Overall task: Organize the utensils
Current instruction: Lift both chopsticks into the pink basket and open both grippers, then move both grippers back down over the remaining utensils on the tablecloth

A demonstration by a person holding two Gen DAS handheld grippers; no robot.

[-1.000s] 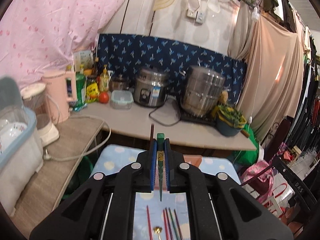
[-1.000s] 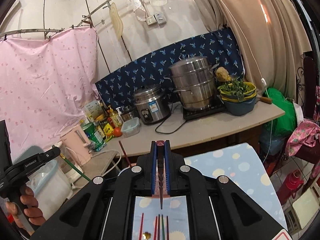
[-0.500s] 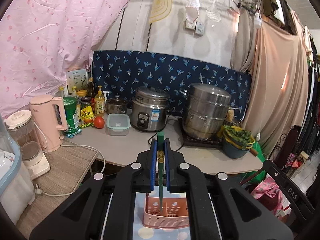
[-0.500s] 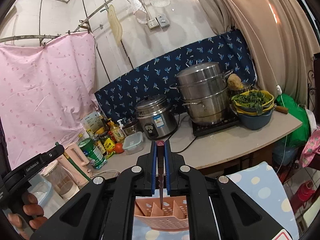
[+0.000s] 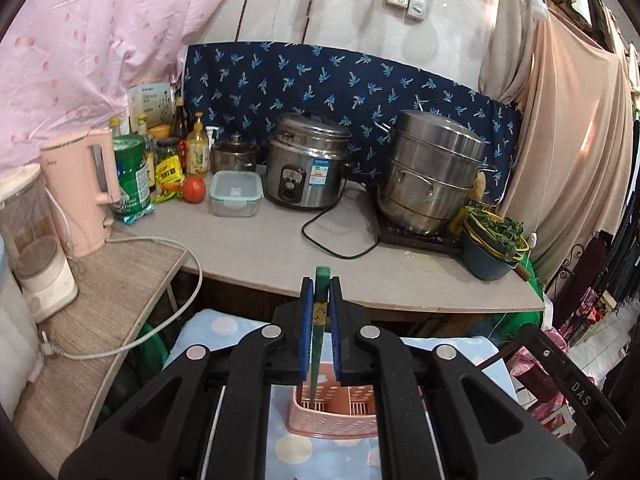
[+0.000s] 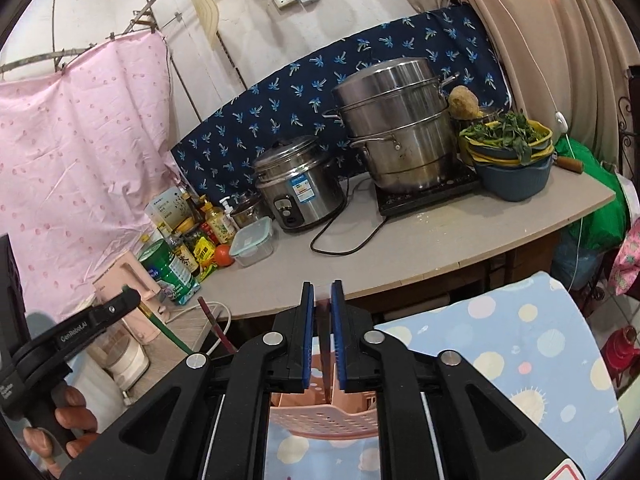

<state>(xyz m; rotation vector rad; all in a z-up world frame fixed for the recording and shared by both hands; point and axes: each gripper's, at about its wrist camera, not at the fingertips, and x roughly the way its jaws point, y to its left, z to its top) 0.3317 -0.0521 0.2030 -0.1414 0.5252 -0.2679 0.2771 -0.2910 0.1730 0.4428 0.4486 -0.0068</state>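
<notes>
My left gripper (image 5: pixel 320 322) is shut on a green chopstick (image 5: pixel 318 332), which points down into the pink slotted utensil basket (image 5: pixel 332 420) on the dotted blue cloth. My right gripper (image 6: pixel 321 328) is shut on a dark red chopstick (image 6: pixel 323 344), whose lower end sits over the same pink basket (image 6: pixel 324 420). In the right wrist view the left gripper shows at the left edge (image 6: pixel 76 328), held by a hand, with the green chopstick (image 6: pixel 168 332) and a red one (image 6: pixel 214 324) sticking out beside it.
A grey counter (image 5: pixel 280 248) behind the table carries a rice cooker (image 5: pixel 306 168), a steel steamer pot (image 5: pixel 430 168), a bowl of greens (image 5: pixel 492 248), a plastic box (image 5: pixel 236 194), bottles and a pink kettle (image 5: pixel 84 192). A white cable (image 5: pixel 120 348) hangs by the wooden side shelf.
Both grippers have tilted up and moved forward from the chopsticks lying on the cloth to above the pink basket. Their chopstick tips have come lower, toward its compartments.
</notes>
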